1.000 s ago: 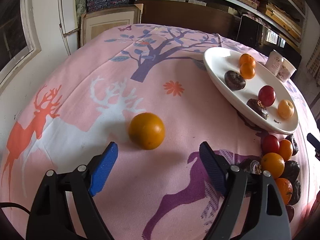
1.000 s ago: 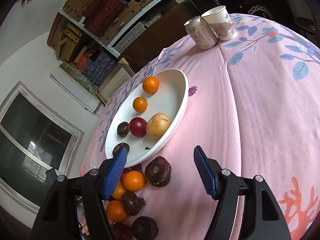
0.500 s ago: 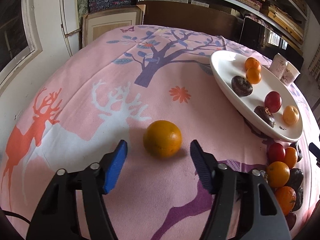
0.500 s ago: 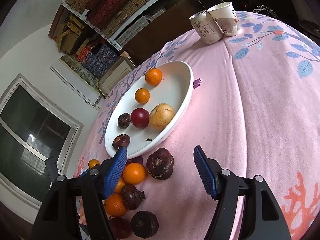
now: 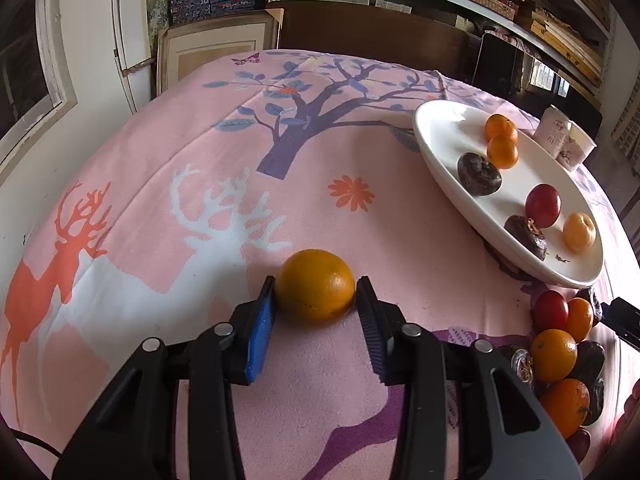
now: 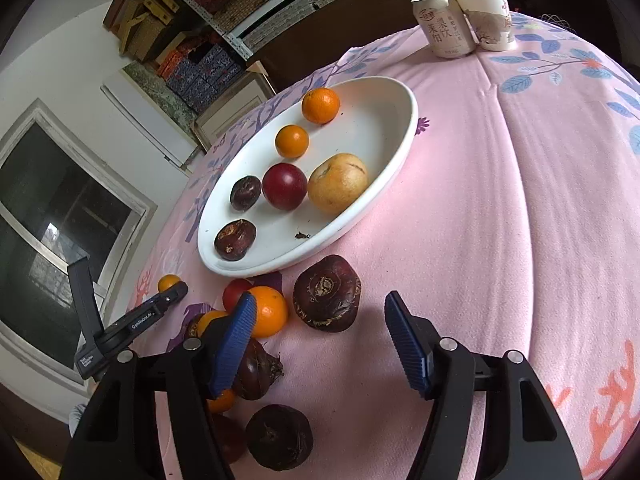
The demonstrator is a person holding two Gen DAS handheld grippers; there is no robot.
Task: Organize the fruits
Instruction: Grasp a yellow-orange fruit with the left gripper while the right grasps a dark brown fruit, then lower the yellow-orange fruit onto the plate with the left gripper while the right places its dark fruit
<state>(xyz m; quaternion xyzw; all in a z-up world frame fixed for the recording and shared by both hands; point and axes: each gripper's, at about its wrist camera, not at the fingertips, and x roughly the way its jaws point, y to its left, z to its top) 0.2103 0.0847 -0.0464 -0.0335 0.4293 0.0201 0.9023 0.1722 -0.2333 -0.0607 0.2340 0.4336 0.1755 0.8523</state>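
My left gripper (image 5: 315, 300) is shut on a lone orange (image 5: 315, 285) that rests on the pink tablecloth, both blue pads against its sides. It also shows far off in the right wrist view (image 6: 169, 282), with the left gripper (image 6: 132, 322) beside it. My right gripper (image 6: 320, 334) is open and empty, just short of a large dark chestnut-like fruit (image 6: 327, 293). A white oval plate (image 6: 384, 120) holds several fruits: oranges, a red plum, a yellow pear, dark fruits. The plate also shows in the left wrist view (image 5: 444, 148).
A pile of loose oranges, red and dark fruits (image 5: 560, 356) lies below the plate; it shows in the right wrist view (image 6: 256, 320) too. A can (image 6: 444, 26) and a paper cup (image 6: 490, 16) stand at the far table edge. Shelves and a window surround the table.
My left gripper moved forward around the orange and closed on it. My right gripper drew slightly closer to the fruit pile and stayed open.
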